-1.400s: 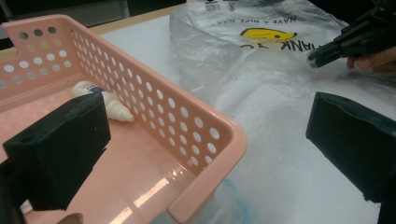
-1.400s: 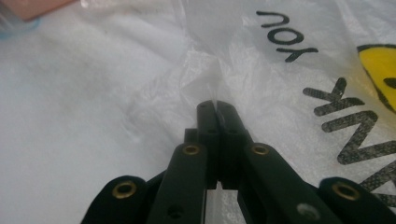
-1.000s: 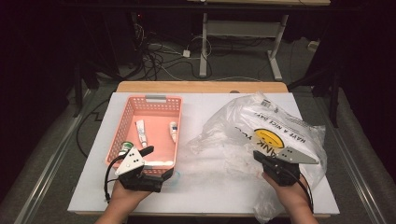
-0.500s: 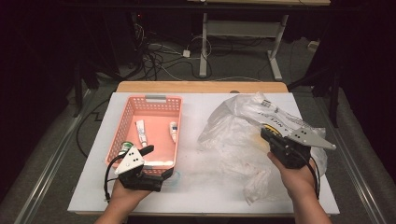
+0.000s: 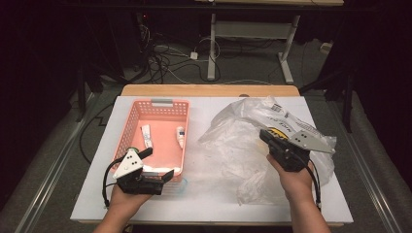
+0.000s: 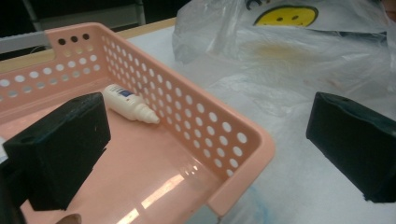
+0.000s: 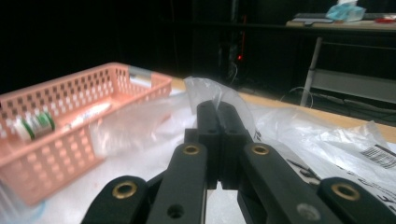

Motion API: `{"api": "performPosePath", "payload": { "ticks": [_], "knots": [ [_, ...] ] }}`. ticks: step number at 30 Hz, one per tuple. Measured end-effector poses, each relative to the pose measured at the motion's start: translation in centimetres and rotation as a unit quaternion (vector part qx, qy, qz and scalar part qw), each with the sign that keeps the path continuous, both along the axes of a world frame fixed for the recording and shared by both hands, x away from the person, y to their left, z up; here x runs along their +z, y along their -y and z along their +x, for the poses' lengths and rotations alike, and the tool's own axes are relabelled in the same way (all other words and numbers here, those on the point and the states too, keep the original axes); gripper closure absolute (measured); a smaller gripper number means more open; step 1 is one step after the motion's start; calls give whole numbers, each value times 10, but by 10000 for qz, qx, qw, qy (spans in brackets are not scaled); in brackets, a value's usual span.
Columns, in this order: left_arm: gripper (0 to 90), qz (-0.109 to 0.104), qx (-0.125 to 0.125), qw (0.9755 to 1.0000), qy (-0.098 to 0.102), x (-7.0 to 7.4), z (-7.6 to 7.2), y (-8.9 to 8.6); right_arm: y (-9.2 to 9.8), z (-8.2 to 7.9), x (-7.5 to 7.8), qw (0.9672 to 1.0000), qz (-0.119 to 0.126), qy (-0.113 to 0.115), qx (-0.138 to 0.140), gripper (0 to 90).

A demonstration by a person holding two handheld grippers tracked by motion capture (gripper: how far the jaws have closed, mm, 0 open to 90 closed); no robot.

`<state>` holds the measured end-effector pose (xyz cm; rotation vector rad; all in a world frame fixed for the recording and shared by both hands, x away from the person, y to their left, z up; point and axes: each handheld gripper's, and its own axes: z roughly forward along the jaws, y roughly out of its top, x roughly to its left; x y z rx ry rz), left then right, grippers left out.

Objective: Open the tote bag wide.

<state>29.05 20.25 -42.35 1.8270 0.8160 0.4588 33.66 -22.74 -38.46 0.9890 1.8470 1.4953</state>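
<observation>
**Bag pinched and raised; basket straddled at its near corner**

Right gripper: 2 jaws fully together, a fold of the clear plastic bag caught between the tips. In the right gripper view the film peaks above the closed jaws, so the grip is on a thin edge, not the bulk. Judged purpose: lift 1 layer so the bag's mouth can be found or opened.

The bag lies on the right half of the white table, crumpled, smiley print facing up near its far side. Its left edge lies just beside the basket; whether they touch cannot be told.

Left gripper: jaws wide apart, holding nothing. In the left gripper view 1 jaw sits inside the pink basket and the other outside, straddling the near right corner. Likely placed to clamp the rim and steady the basket.

Basket contents: a small white dropper bottle, a white tube, and a green-banded item I cannot identify.
</observation>
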Motion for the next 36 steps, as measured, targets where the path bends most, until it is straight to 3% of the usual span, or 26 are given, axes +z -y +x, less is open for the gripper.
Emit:
{"api": "performPosePath", "payload": {
  "ticks": [2, 11, 19, 36],
  "knots": [
    [0, -30, 99, 9999, -9, 1, 1, -5, -2, 0, -2, 9999, -110, 17, 57, 900],
    [0, -128, 438, 9989, -75, 3, 4, -24, -3, 0, -5, 9998, 5, -40, 177, 900],
    [0, 57, 651, 9976, -220, 1, 4, -38, -4, -1, -4, 9994, -48, 65, 341, 900],
    [0, 113, 1261, 9908, -473, -3, 9, -76, 2, 2, -6, 9995, -60, 5, 299, 900]
  ]
}}
